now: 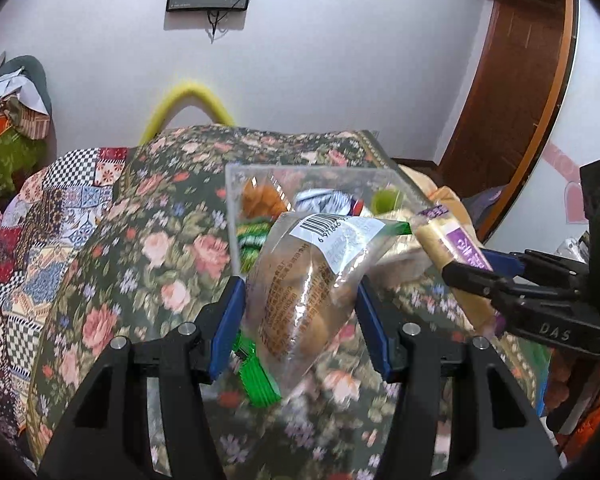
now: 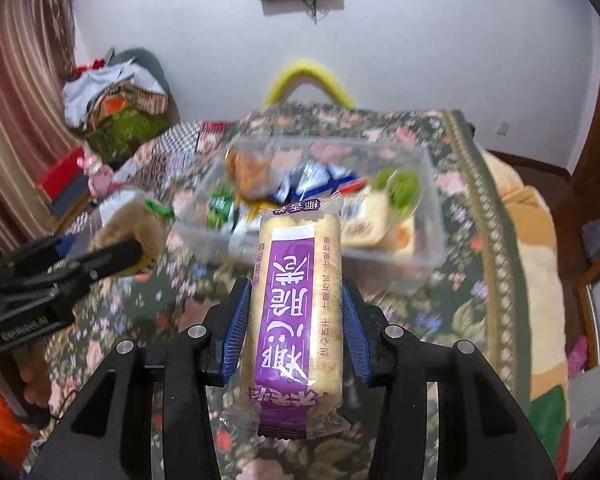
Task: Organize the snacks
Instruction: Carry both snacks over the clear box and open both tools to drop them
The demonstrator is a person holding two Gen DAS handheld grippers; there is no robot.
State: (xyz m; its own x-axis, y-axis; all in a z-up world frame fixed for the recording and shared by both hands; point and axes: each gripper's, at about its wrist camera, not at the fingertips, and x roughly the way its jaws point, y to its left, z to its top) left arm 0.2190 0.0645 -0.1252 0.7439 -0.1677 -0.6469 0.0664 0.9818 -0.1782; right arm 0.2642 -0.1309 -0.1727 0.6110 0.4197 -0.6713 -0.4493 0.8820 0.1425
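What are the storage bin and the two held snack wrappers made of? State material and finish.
Clear rectangular bin: looks like rigid, faintly frosted plastic; contents show through. Clear green-edged bread bag: thin glossy film, with glare and creases. Purple-labelled cracker packet: glossy plastic film, crimped ends.

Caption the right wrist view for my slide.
Right gripper carries a purple-labelled cracker pack toward the clear snack bin.

Clear bread packet [image 1: 300, 280] and purple-labelled cracker pack [image 2: 296, 300] near clear bin [image 2: 432, 256].
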